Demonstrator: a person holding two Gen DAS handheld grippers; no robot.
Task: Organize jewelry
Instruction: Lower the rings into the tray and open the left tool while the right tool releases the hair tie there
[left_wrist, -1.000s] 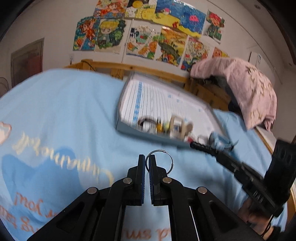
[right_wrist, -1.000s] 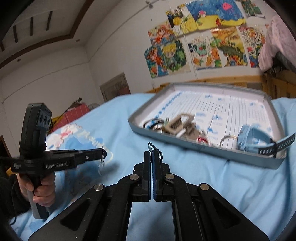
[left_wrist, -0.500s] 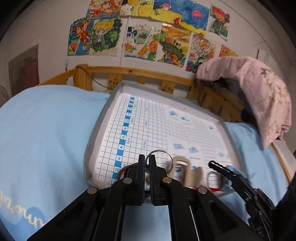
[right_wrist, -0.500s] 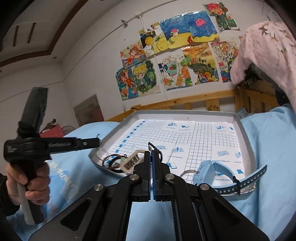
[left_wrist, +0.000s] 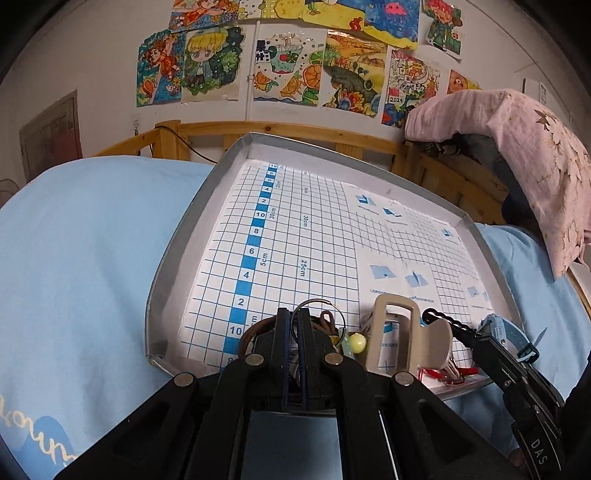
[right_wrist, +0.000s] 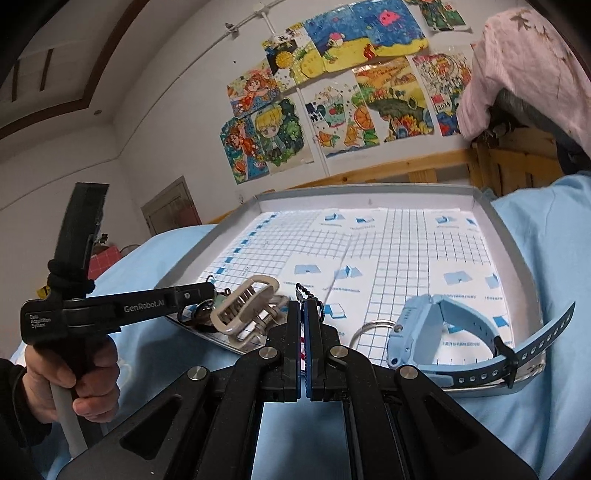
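Observation:
A grey tray (left_wrist: 173, 243) with a blue grid sheet lies on the blue bedspread. My left gripper (left_wrist: 291, 317) is shut on a silver hoop ring (left_wrist: 321, 303) and holds it over the tray's near left corner. My right gripper (right_wrist: 303, 308) is shut on a small black beaded chain (right_wrist: 300, 289) at the tray's near edge (right_wrist: 480, 387). In the tray lie a beige hair claw (left_wrist: 399, 339), a brown cord (left_wrist: 251, 332), a yellow bead (left_wrist: 357, 342), a blue watch (right_wrist: 443, 332), a second silver ring (right_wrist: 369, 325) and a red item (left_wrist: 439, 373).
The tray's far half holds only the grid sheet (right_wrist: 388, 243). A wooden bed rail (left_wrist: 207, 133) runs behind it. A pink cloth (left_wrist: 517, 147) hangs over the frame at the right. The left gripper's handle and hand (right_wrist: 74, 332) sit left of the tray.
Both grippers have moved forward from above the bedspread to the tray's near edge, each keeping its hold. The tray now fills both views.

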